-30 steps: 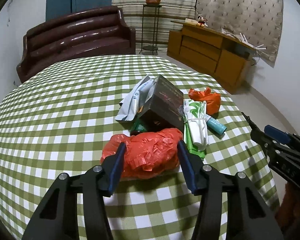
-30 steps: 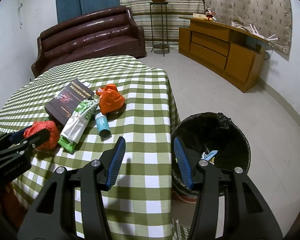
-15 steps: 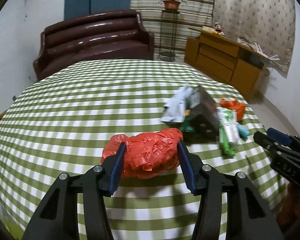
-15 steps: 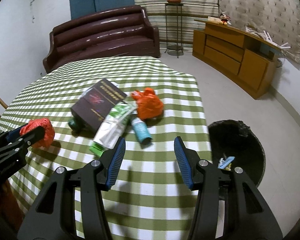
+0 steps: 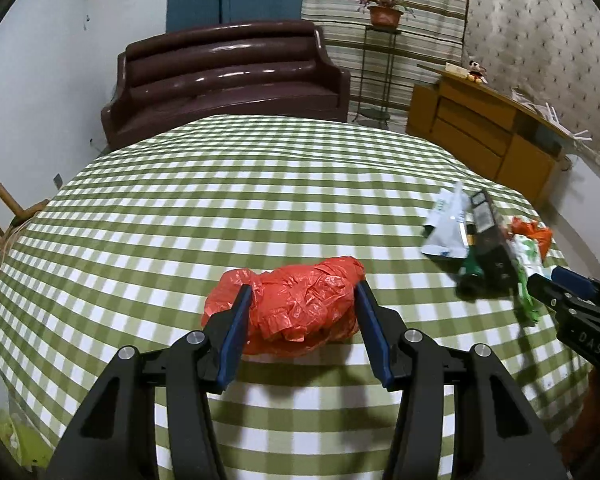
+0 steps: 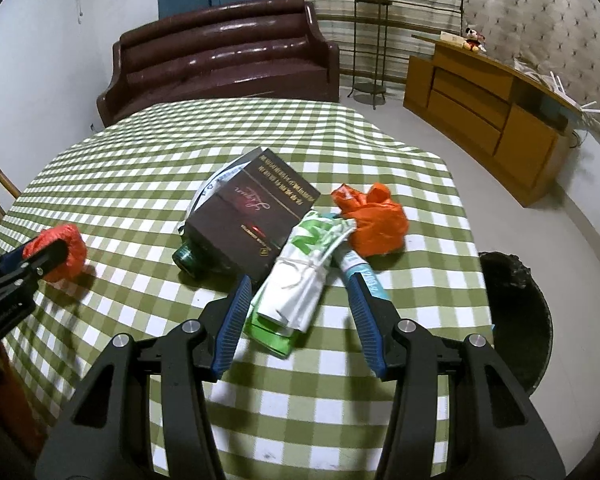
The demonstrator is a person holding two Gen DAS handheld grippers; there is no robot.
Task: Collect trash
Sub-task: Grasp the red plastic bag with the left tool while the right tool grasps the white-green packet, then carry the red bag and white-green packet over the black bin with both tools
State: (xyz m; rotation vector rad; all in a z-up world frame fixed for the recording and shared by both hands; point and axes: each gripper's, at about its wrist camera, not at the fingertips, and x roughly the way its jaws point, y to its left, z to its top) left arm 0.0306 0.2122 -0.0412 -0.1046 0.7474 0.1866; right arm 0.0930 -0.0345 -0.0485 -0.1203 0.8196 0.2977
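Note:
My left gripper (image 5: 303,286) is shut on a crumpled red plastic bag (image 5: 300,308), held just above the green checked tablecloth (image 5: 220,200). The right wrist view shows that bag (image 6: 66,244) at the far left, with its shadow on the cloth. My right gripper (image 6: 298,278) is open and hovers over a green and white packet (image 6: 304,264), its pads clear of it. Beside the packet lie a dark brown box (image 6: 256,220), an orange bag (image 6: 374,224), a teal tube (image 6: 364,276) and a green bottle (image 6: 186,258).
A black-lined trash bin (image 6: 516,320) stands on the floor off the table's right edge. A brown sofa (image 5: 228,76) is behind the table, a wooden cabinet (image 5: 484,136) at the right wall. A wooden chair (image 5: 0,208) touches the table's left side.
Both grippers have swung left across the table. The left one carried the red bag away from the pile. The right one moved from beside the bin to over the packet.

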